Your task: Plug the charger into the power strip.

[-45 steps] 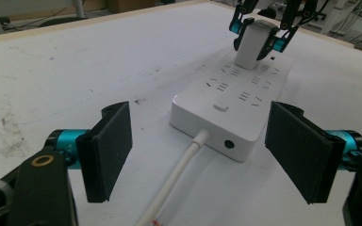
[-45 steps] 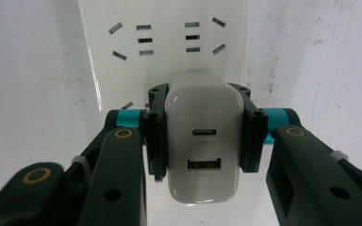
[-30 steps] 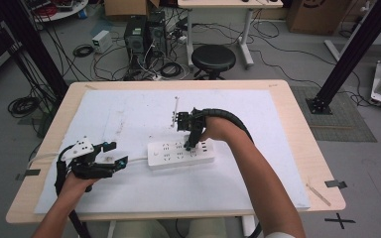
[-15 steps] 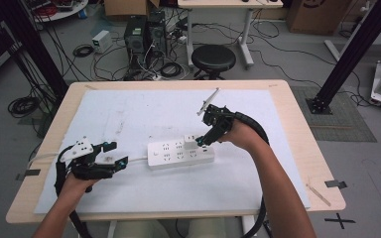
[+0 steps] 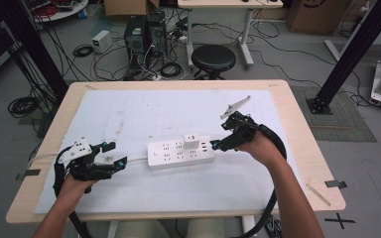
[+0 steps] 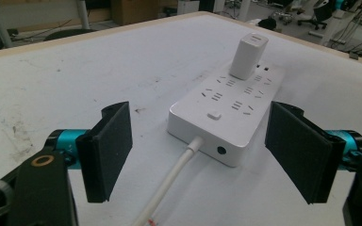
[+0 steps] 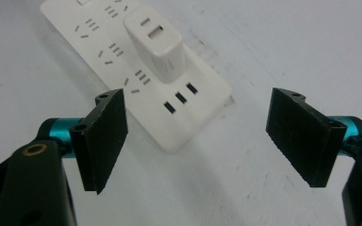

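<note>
My left tongs (image 5: 113, 154) sit near the left edge of the worktop (image 5: 287, 106). Their jaws are apart, with nothing between them. They point at the near end of the white power strip (image 5: 180, 152), the end where its white cord (image 6: 169, 183) comes out. The tongs do not touch the strip or the cord.

The power strip lies flat in the middle of the worktop, on the white sheet (image 5: 144, 111) that covers it. A small white charger block (image 5: 191, 140) stands upright, plugged into the strip. It is close to the end on my right side.

My right tongs (image 5: 218, 145) hang just beside that right end of the strip. Their jaws have just been opening, and now they stand wide apart. Nothing is between them. In the right gripper view I see the charger block (image 7: 156, 43) a bit ahead of the jaws, and the corner of the power strip (image 7: 169, 99) lies below and between them. The pads touch neither one.

My right hand (image 5: 258, 148) holds its tongs tilted down toward the strip. My left hand (image 5: 77, 181) rests low by the near edge.
</note>
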Motion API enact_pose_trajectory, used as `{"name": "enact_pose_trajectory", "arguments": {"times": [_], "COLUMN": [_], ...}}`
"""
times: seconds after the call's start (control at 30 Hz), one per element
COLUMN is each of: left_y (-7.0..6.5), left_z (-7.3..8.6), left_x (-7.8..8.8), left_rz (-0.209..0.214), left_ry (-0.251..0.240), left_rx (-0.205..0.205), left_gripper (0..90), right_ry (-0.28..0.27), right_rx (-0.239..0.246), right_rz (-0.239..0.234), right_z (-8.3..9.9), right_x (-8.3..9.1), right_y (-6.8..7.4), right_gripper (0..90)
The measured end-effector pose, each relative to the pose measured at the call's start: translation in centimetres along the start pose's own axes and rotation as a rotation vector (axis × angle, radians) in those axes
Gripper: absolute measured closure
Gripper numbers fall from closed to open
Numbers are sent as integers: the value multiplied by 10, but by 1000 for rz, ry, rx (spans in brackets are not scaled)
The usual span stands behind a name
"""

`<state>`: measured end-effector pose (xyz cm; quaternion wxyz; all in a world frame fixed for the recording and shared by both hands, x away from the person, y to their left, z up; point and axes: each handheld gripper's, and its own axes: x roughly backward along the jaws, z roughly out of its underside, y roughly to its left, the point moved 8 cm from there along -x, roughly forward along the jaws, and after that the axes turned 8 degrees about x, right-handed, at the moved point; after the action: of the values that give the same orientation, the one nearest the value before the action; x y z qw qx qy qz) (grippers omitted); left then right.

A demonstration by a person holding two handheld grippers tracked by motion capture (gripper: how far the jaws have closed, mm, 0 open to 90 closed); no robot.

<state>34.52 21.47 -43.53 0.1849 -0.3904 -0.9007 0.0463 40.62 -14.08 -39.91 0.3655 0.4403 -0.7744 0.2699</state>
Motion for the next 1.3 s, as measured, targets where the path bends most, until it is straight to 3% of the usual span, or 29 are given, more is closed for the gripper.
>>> {"name": "enact_pose_trajectory", "arguments": {"times": [0.33, 0.6, 0.77, 1.3], "left_y": [2, 4, 5, 3], "left_z": [-4, -4, -3, -3], "left_x": [-1, 1, 5, 6], "left_rz": [-6, -12, -20, -28], "left_ry": [5, 13, 16, 12], "left_rx": [-2, -8, -8, -11], "left_gripper": [237, 237, 237, 237], "right_ry": [-70, -140, -137, -143], "right_rx": [-111, -179, -196, -220], "right_rz": [128, 140, 161, 169], "right_z": [47, 67, 70, 79], "right_x": [23, 29, 29, 28], "right_y": [3, 11, 14, 19], "right_gripper": [212, 185, 185, 184]}}
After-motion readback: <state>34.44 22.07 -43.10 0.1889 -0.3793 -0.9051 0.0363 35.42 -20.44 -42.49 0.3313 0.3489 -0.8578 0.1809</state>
